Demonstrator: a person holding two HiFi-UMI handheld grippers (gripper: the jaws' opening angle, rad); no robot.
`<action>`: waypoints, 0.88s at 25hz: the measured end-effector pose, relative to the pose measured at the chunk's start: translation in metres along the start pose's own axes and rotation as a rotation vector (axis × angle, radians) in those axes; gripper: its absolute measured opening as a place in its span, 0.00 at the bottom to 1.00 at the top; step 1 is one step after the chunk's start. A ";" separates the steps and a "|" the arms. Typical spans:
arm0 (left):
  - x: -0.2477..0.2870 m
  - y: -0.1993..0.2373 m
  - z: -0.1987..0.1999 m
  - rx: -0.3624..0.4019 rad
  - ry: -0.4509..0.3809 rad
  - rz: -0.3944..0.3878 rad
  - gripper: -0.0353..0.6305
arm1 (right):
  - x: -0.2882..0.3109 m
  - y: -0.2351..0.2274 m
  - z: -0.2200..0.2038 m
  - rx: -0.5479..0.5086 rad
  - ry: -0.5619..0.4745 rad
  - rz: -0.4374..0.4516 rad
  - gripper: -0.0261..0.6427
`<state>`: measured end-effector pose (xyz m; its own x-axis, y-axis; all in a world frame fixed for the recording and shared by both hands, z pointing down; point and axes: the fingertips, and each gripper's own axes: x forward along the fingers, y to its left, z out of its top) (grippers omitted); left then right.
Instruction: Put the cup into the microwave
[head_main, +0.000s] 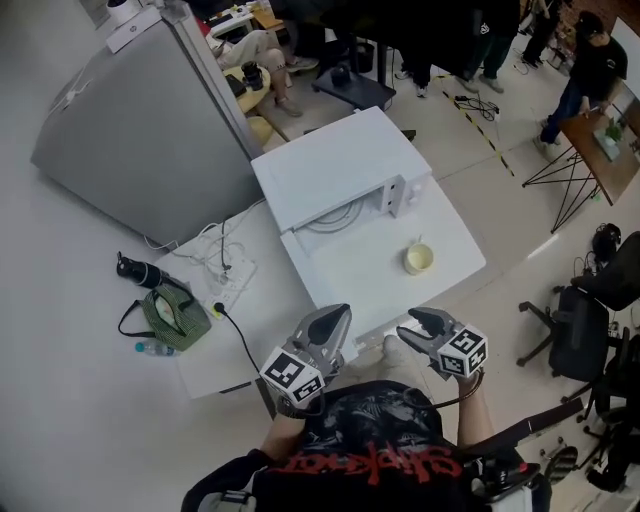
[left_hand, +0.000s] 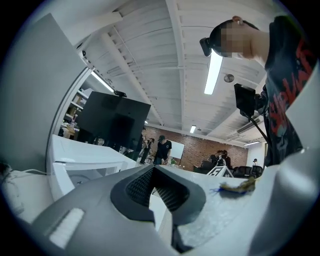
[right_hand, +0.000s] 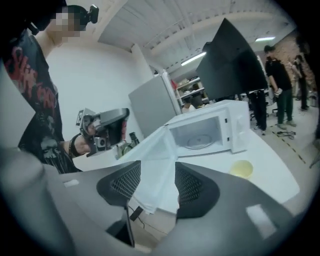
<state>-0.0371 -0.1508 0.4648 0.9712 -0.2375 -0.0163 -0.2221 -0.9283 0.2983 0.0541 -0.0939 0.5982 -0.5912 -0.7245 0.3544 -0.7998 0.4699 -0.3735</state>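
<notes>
A pale yellow cup stands on the white table, to the right of the open white microwave, whose glass turntable shows. The right gripper view has the cup in front of the microwave. Both grippers hang at the table's near edge, well short of the cup. My left gripper points level past the microwave; its jaws stand a narrow slit apart, empty. My right gripper tilts slightly down, open, with only the table corner showing between its pads.
A grey cabinet stands at the left. A lower white surface carries cables, a green bag and a black bottle. Office chairs stand at the right. People and a wooden desk fill the back.
</notes>
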 end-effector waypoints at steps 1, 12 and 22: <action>0.011 0.000 -0.006 -0.017 0.008 -0.020 0.06 | -0.004 -0.019 0.000 0.011 -0.008 -0.044 0.37; 0.052 0.037 -0.046 0.108 0.098 0.125 0.06 | 0.002 -0.185 -0.036 -0.053 0.047 -0.445 0.56; 0.086 0.036 -0.069 0.245 0.200 0.164 0.06 | 0.074 -0.275 -0.104 -0.064 0.199 -0.483 0.83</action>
<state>0.0444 -0.1853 0.5395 0.9134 -0.3505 0.2071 -0.3665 -0.9294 0.0433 0.2197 -0.2246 0.8162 -0.1570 -0.7592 0.6317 -0.9871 0.1406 -0.0764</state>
